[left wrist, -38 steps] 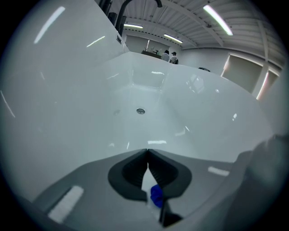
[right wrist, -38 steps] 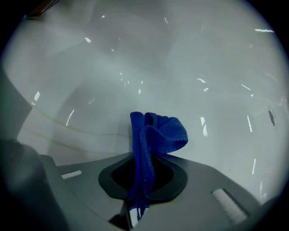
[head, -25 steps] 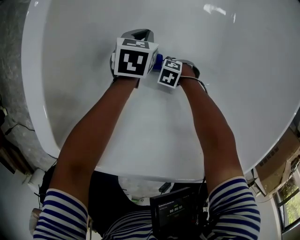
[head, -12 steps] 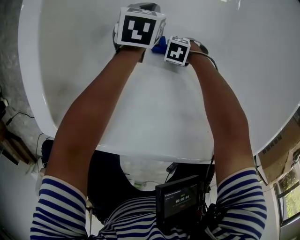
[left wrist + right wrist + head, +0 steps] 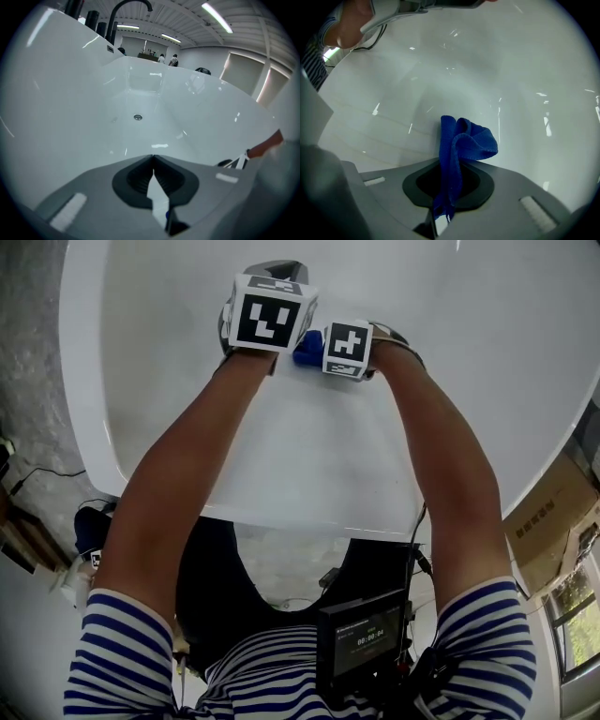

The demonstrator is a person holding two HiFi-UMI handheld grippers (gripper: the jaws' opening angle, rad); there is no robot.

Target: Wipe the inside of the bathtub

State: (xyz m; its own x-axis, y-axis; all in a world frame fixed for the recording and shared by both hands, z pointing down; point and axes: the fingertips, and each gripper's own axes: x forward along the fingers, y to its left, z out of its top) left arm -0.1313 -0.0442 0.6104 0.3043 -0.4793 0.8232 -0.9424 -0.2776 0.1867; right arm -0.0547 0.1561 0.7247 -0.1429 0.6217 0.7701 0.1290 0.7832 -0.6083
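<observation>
Since wiping needs a firm hold, my right claw (image 5: 450,163) is clenched on a bunched fold of the blue cloth (image 5: 466,138). Its soft, nubbly loose end flops just ahead of the jaws, at the wall of the bathtub (image 5: 520,70); whether it presses there I cannot tell. My left claw (image 5: 153,157), just beside it, has its jaws pinched together on nothing, probably only steadying. Ahead of that claw the glossy white shell curves smoothly down to a small round metal drain (image 5: 137,117), with a dark arched faucet (image 5: 126,11) beyond on the rim.
</observation>
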